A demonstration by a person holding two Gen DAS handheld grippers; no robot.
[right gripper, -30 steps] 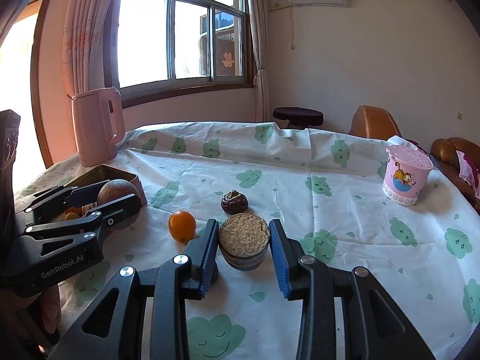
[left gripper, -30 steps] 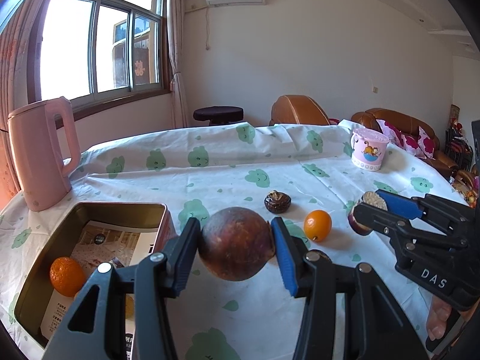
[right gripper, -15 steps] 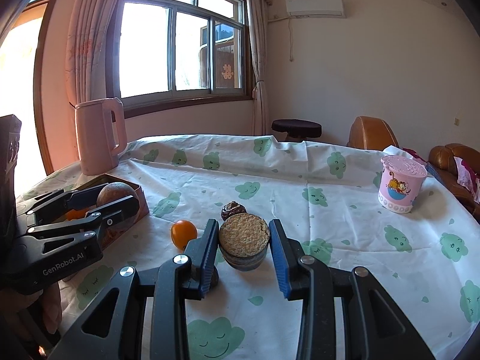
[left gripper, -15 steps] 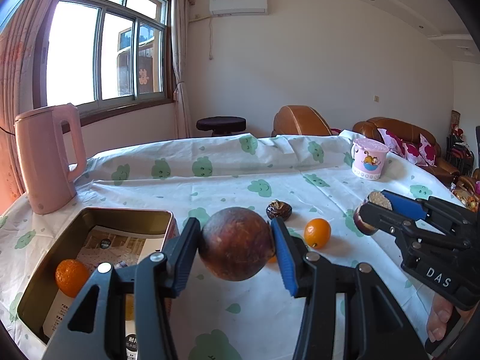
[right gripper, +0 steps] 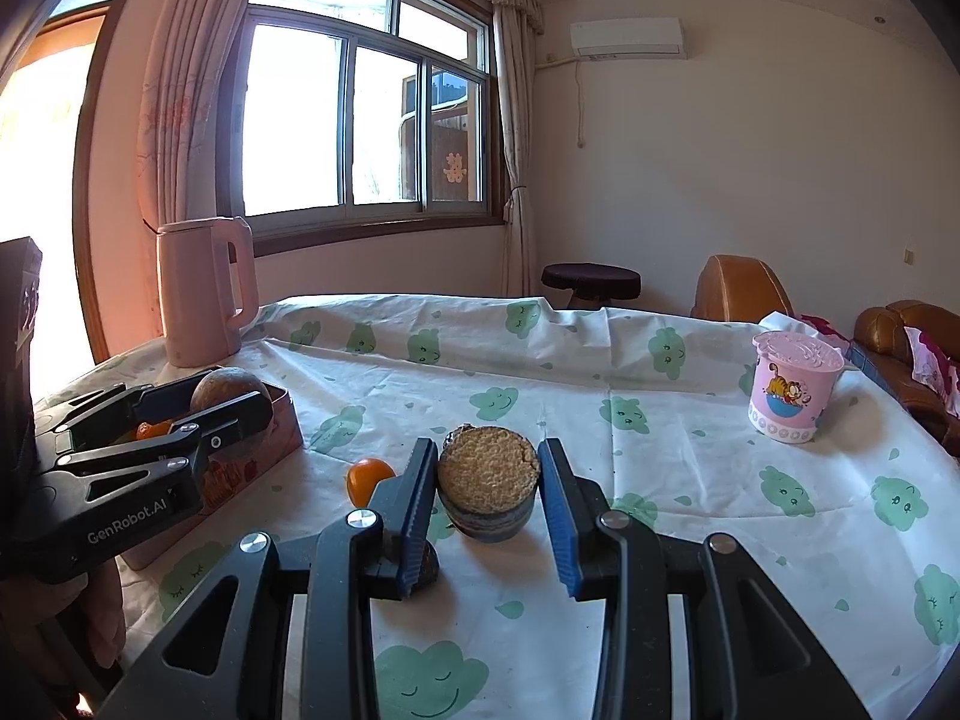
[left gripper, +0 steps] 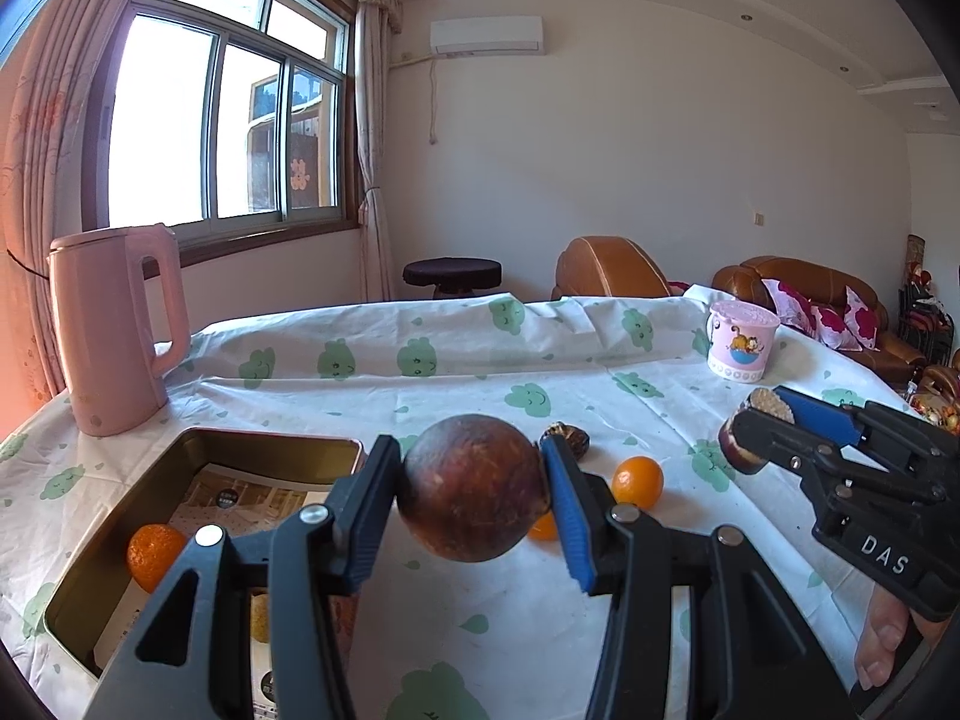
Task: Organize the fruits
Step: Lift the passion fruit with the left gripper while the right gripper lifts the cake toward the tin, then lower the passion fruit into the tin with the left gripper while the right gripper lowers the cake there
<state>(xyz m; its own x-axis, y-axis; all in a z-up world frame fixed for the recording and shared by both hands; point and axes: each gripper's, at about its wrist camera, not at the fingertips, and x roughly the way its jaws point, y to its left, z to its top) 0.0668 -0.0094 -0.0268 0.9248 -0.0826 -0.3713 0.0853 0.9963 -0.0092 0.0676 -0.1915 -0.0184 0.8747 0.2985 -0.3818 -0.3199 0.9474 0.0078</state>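
Both tongs rose slightly w/ views tilting up: left tongs (left gripper: 474,495) clenched on brown fruit (left gripper: 474,486), right tongs (right gripper: 486,495) on cut fruit (right gripper: 487,483), tin (left gripper: 204,450) drop pending.

Both tools are black plastic with triangular cut-outs and silver rivets. The left claw (left gripper: 474,516) and right claw (right gripper: 487,510) carry ribbed blue pads; their sides read "GenRobot.AI" and "DAS" in white.

Small orange fruit (left gripper: 543,528) mostly hidden behind claw-held brown fruit (left gripper: 474,486); tin's (left gripper: 90,570) near corner cut by frame edge; dark shrivelled item (left gripper: 573,441) unidentifiable.
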